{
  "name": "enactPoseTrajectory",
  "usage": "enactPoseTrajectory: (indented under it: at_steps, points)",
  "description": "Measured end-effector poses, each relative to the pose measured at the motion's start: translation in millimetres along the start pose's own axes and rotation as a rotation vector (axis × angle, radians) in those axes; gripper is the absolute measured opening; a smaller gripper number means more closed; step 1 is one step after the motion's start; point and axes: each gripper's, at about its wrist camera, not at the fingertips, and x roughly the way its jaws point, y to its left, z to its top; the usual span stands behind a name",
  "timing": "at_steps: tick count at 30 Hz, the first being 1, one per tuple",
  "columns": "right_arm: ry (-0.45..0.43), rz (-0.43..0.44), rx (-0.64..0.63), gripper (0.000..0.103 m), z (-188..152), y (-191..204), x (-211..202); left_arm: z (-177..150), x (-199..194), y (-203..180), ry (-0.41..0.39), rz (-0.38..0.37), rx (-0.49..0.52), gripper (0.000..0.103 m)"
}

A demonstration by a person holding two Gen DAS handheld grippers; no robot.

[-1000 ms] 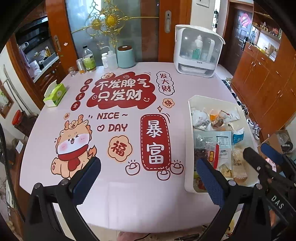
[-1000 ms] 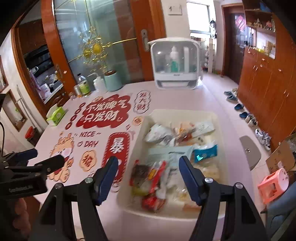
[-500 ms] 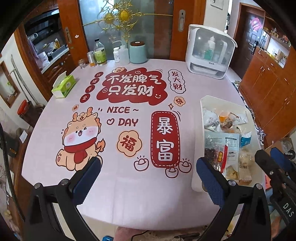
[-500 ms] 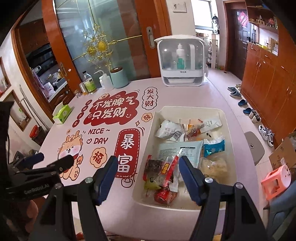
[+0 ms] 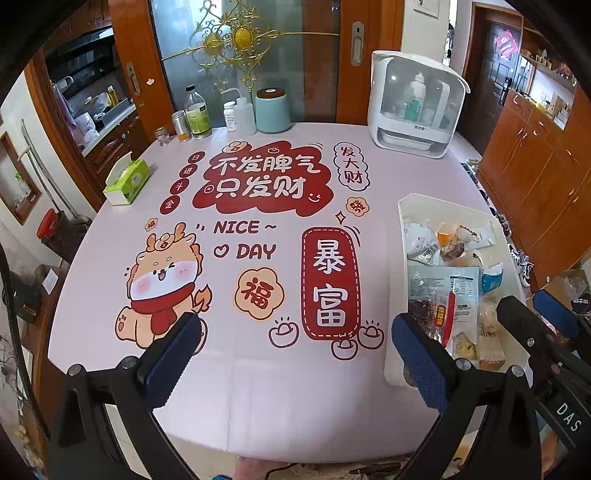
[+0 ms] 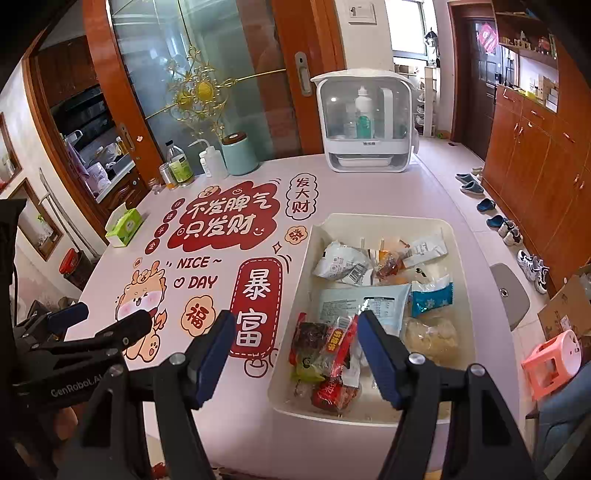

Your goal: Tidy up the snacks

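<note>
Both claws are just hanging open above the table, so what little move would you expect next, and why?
Probably the right gripper dips into the bin toward the red stick packet. Both grippers are open and empty, all the snacks are in the bin, and that packet lies on top, right between the right gripper's fingers. The left gripper hangs over bare table.

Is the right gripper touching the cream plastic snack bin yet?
Apart. The right wrist view shows the right gripper open and empty, hovering above the cream plastic snack bin; neither finger meets the rim or packets.

Bright daylight from the window [image 6: 406, 33] fills both sharp views, with faint glare on the table [image 5: 258, 387] and fisheye bending at the edges.
</note>
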Motion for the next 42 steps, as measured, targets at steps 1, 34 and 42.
enactPoseTrajectory:
  at_steps: [1,34,42]
  points:
    - [0.001,0.000,-0.001,0.069,0.1,0.1,0.8,0.0,0.2,0.1,0.000,0.000,-0.001,0.102]
    - [0.011,0.008,0.001,0.069,-3.1,-6.2,4.1,-8.8,6.3,-15.3,0.017,0.000,0.025,0.102]
    - [0.012,0.007,0.001,0.069,-2.7,-6.4,4.4,-8.3,6.5,-14.9,0.019,0.000,0.027,0.102]
